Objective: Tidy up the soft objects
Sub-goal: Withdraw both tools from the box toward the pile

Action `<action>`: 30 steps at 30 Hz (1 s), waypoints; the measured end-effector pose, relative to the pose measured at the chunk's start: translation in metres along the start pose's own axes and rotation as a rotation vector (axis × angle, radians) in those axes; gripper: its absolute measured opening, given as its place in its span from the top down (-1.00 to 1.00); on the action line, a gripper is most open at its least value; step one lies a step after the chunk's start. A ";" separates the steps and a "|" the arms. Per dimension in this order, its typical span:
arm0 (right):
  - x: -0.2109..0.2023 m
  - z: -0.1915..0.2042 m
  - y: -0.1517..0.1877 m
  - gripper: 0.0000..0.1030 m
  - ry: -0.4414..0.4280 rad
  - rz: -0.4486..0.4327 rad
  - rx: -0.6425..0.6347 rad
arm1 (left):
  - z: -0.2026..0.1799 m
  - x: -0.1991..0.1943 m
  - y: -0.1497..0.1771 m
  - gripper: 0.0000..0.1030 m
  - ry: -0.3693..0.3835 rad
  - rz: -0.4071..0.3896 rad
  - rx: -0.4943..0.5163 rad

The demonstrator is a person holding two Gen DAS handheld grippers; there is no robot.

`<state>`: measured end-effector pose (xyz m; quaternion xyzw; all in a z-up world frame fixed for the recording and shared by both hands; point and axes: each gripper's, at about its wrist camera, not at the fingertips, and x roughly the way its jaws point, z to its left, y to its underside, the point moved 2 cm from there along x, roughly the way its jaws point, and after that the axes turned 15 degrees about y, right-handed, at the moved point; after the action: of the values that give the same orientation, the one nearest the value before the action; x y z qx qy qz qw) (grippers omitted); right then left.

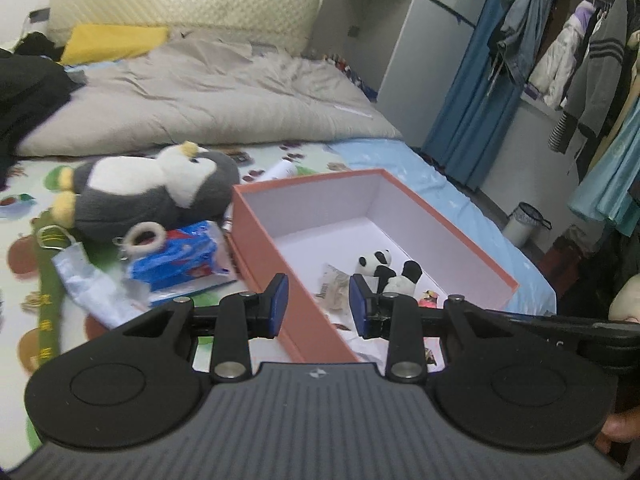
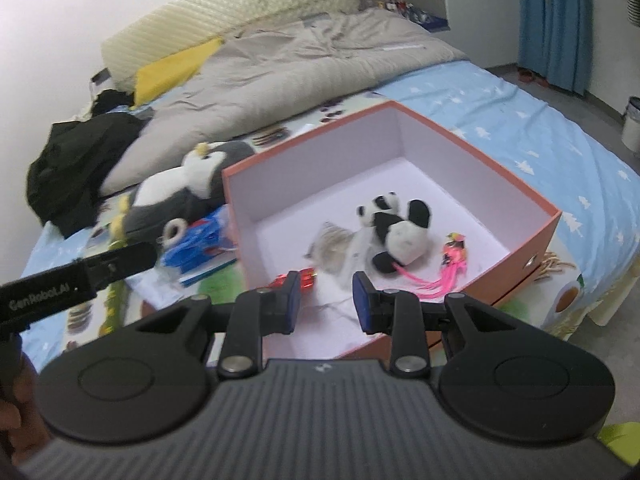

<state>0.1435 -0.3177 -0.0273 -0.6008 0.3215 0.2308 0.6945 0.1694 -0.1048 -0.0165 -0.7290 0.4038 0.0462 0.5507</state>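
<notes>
An open orange box (image 1: 262,240) (image 2: 536,236) with a white inside stands on the bed. In it lie a small panda plush (image 1: 386,270) (image 2: 394,232), a pink tasselled charm (image 2: 450,264), a clear packet (image 2: 334,246) and a red item (image 2: 298,278). A grey and white penguin plush (image 1: 152,192) (image 2: 176,196) lies left of the box. My left gripper (image 1: 319,304) is open and empty above the box's near left wall. My right gripper (image 2: 327,302) is open and empty above the box's near edge.
A blue plastic packet (image 1: 180,258) (image 2: 196,246), a ring keychain (image 1: 144,238) and a face mask (image 1: 80,276) lie by the penguin. A grey duvet (image 1: 224,92), black clothes (image 2: 80,160) and a yellow pillow (image 1: 112,42) lie further back. Hanging clothes (image 1: 580,64) and a bin (image 1: 524,224) stand right of the bed.
</notes>
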 end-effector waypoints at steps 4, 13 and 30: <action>-0.018 0.016 0.014 0.37 -0.043 -0.016 -0.020 | 0.003 -0.035 0.011 0.25 -0.022 -0.034 0.002; -0.046 0.052 0.037 0.37 -0.135 -0.041 -0.113 | 0.018 -0.086 0.045 0.25 -0.075 -0.069 -0.053; -0.037 0.098 0.058 0.37 -0.208 0.002 -0.232 | 0.062 -0.106 0.057 0.08 -0.135 -0.105 -0.158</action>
<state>0.0941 -0.2088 -0.0334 -0.6496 0.2198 0.3282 0.6496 0.0846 0.0003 -0.0300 -0.7856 0.3224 0.0979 0.5190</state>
